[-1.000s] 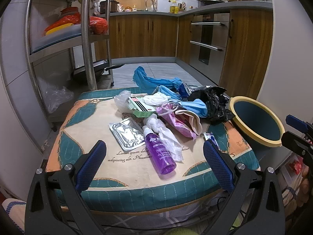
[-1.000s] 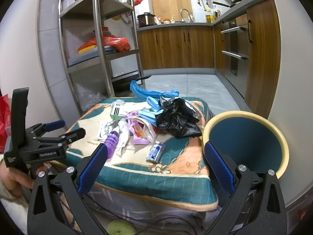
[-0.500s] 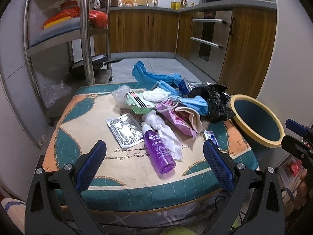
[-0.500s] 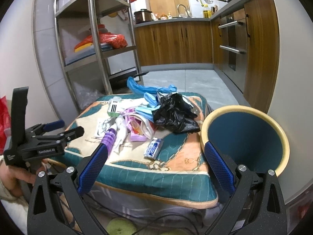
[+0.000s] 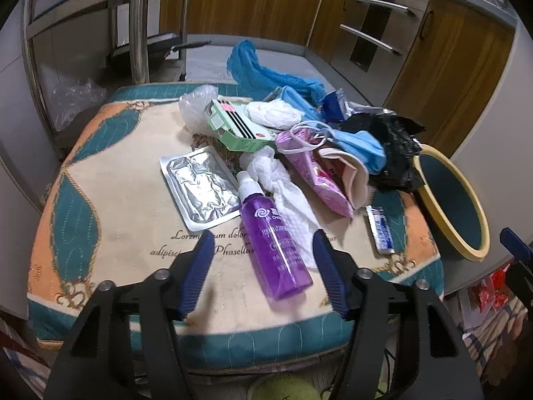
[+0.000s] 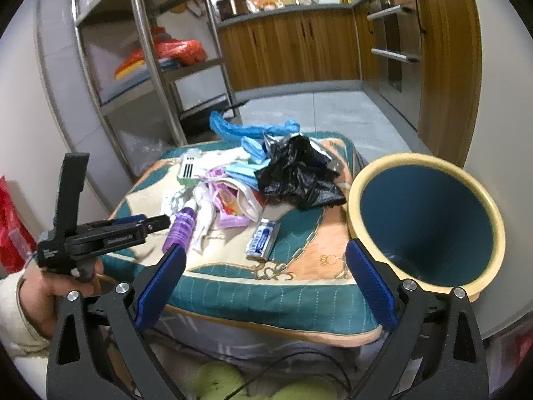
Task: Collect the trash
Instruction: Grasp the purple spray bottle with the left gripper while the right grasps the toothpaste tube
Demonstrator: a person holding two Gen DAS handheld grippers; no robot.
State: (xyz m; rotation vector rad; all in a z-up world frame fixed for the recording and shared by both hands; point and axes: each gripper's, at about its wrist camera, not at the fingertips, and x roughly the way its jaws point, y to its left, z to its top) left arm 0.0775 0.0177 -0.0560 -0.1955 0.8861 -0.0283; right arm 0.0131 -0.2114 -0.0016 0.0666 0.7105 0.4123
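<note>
Trash lies piled on a patterned cushion: a purple spray bottle, a silver foil pouch, white tissue, a green box, a pink pouch, a blue mask, a black bag and a small blue-white packet. My left gripper straddles the bottle's lower half. Its jaws are closing and its pads stand apart from the bottle. My right gripper hangs wide open over the cushion's front edge, nothing in it. A blue bin with a yellow rim stands to the right.
A steel shelf rack stands behind the cushion on the left, and wooden kitchen cabinets line the back and right. Green round objects and cables lie below the cushion's front. A red bag sits at the far left.
My left gripper has moved forward and down onto the purple bottle, and its jaws have narrowed around it. The right gripper has barely shifted.
</note>
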